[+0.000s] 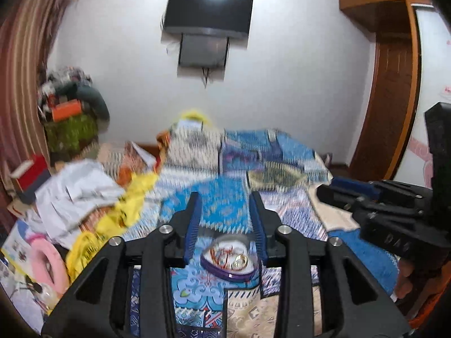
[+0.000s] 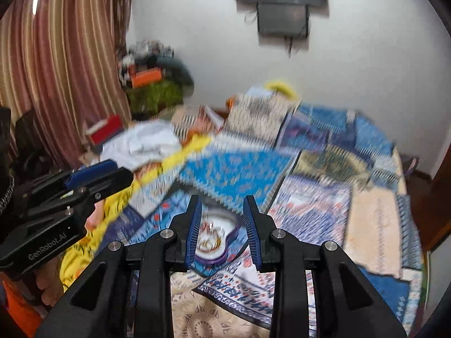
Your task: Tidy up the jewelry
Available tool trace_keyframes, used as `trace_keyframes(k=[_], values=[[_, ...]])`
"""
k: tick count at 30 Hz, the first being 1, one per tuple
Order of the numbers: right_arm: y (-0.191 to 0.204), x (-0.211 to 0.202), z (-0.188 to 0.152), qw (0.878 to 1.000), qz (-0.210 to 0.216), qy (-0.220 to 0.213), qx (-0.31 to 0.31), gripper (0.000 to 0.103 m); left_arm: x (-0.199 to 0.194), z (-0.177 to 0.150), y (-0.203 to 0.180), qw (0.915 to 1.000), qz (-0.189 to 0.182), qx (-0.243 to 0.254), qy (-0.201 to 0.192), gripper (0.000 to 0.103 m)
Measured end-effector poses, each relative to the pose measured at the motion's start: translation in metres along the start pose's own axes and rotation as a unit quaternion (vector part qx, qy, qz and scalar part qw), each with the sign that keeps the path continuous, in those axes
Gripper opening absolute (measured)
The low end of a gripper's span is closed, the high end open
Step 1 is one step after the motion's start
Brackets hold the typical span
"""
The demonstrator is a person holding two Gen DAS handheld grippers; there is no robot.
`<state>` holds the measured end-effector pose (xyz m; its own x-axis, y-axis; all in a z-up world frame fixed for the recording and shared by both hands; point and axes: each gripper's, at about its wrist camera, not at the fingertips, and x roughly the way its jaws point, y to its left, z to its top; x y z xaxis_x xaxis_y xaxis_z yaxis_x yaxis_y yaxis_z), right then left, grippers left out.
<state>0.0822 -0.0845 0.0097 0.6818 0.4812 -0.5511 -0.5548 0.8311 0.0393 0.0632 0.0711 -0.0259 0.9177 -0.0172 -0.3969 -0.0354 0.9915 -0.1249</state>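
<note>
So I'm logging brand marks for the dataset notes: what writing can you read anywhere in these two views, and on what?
"GenRobot.AI": white print on the body of the left claw, in the right wrist view.
Embossed marks on the right claw body, in the left wrist view: too blurred to read.
Nothing else legible.

Small heart-shaped jewelry box with purple rim and clear walls, lying flat and open-topped on the blue patterned patchwork bedspread. Inside, on a white floor: thin red-and-gold bangles bunched toward one side, a gold ring beside them. Seen blurred from the right wrist view, same box, contents glinting gold.
</note>
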Motion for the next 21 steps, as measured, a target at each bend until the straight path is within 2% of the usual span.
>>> trace_keyframes(k=[5,7,9,11,14,17,21], values=[[0.006,-0.068,0.013,0.995,-0.019,-0.097,0.000,0.028,-0.060,0.018,-0.016,0.9970,0.012,0.010,-0.075,0.046],[0.011,-0.091,0.013,0.992,-0.022,-0.128,0.000,0.032,-0.080,0.020,-0.023,0.9947,0.019,0.016,-0.100,0.052],[0.016,-0.113,0.011,0.987,-0.026,-0.159,0.001,0.048,-0.097,0.021,-0.030,0.9920,0.029,0.022,-0.121,0.062],[0.022,-0.125,0.009,0.983,-0.035,-0.178,-0.001,0.057,-0.109,0.021,-0.035,0.9893,0.041,0.029,-0.137,0.071],[0.030,-0.139,0.004,0.979,-0.051,-0.198,-0.002,0.071,-0.125,0.019,-0.041,0.9866,0.053,0.031,-0.151,0.098],[0.032,-0.141,0.001,0.976,-0.065,-0.209,0.003,0.085,-0.136,0.016,-0.043,0.9849,0.060,0.030,-0.159,0.101],[0.034,-0.137,-0.001,0.972,-0.089,-0.215,0.005,0.096,-0.137,0.013,-0.046,0.9849,0.066,0.028,-0.158,0.102]])
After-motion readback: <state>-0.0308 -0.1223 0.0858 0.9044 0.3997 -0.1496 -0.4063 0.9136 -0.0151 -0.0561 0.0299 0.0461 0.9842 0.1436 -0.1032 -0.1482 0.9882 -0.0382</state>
